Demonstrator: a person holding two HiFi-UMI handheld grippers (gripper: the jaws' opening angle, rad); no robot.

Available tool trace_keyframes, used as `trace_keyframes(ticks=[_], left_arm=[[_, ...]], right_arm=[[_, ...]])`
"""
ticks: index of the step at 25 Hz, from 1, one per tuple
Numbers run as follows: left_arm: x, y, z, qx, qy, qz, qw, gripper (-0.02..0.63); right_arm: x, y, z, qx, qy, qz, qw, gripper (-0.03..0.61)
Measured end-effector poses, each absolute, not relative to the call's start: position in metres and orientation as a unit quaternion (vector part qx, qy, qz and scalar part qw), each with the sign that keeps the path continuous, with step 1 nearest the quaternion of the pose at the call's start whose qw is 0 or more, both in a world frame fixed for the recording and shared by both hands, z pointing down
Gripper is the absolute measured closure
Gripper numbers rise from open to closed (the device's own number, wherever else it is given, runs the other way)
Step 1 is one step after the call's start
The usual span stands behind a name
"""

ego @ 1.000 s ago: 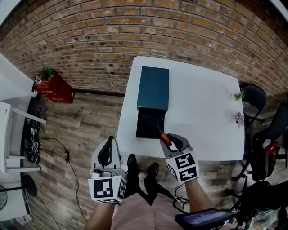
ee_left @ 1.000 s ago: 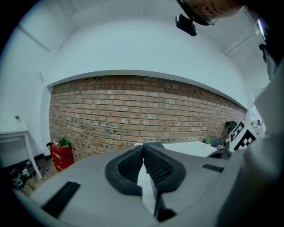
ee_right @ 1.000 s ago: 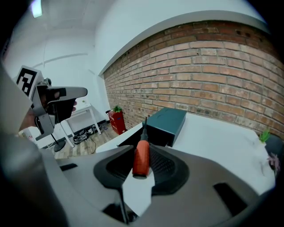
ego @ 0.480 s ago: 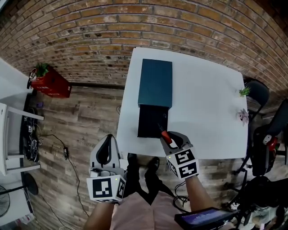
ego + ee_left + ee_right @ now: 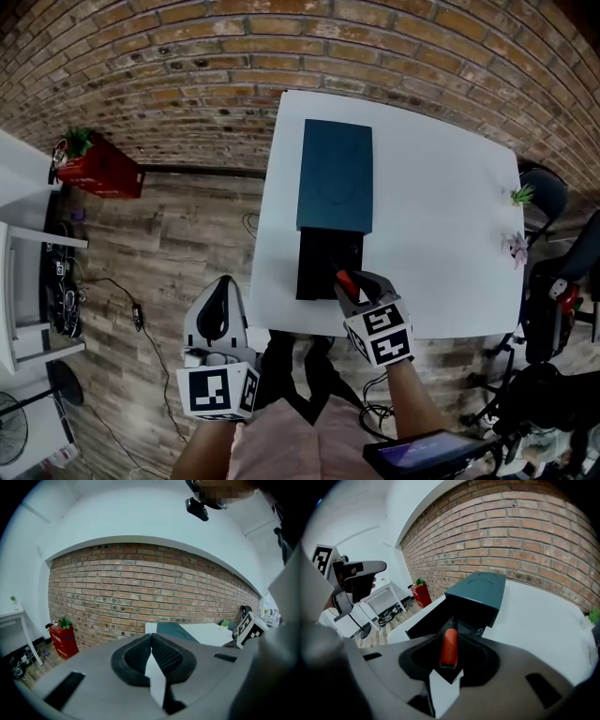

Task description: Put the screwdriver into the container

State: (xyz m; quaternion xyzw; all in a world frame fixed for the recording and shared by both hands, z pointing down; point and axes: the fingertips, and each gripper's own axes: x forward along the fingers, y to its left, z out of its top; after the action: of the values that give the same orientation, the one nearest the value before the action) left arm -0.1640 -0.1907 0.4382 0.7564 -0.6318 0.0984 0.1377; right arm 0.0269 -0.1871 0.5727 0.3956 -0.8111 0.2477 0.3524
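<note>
A screwdriver with a red handle [image 5: 346,280] is clamped in my right gripper [image 5: 354,284] at the near edge of the white table [image 5: 441,234]. Its dark shaft points into the open black tray of the container [image 5: 323,267]. A teal lid [image 5: 336,175] covers the container's far half. In the right gripper view the red handle [image 5: 450,646] lies between the pads, aimed at the black opening [image 5: 436,623] under the teal lid [image 5: 480,592]. My left gripper [image 5: 217,323] hangs over the wooden floor, left of the table. Its black pads [image 5: 161,653] are pressed together with nothing between them.
Two small plants [image 5: 521,195] stand at the table's right edge. Dark chairs [image 5: 553,309] are beyond that edge. A red planter box [image 5: 98,169] sits by the brick wall at left, and a white shelf [image 5: 23,272] with cables is at the far left.
My right gripper with the screwdriver has edged toward the container's black tray, and the shaft now reaches over its near end. The left gripper stays low over the floor.
</note>
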Motion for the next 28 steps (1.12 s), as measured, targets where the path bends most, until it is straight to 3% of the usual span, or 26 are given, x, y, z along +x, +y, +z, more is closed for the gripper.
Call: trace_keyframes(ticks=[12,15,21,28], left_arm=[[-0.174,-0.218,0.439,0.766,-0.620,0.098,0.140,0.601],[-0.173,-0.221,0.435,0.770,-0.615,0.097,0.135,0.601],[-0.165,-0.219,0.412,0.782,-0.607,0.084,0.113,0.601],[-0.144,-0.209,0.356,0.798,-0.597,0.048,0.071,0.601]], right_arm=[[0.013,-0.203,0.583,0.390,-0.800,0.247,0.383,0.457],[0.009,-0.206,0.581,0.393,-0.803,0.252,0.371,0.416],[0.011,-0.208,0.556,0.411,-0.809,0.239,0.346,0.416],[0.021,-0.209,0.480,0.452,-0.827,0.206,0.263,0.430]])
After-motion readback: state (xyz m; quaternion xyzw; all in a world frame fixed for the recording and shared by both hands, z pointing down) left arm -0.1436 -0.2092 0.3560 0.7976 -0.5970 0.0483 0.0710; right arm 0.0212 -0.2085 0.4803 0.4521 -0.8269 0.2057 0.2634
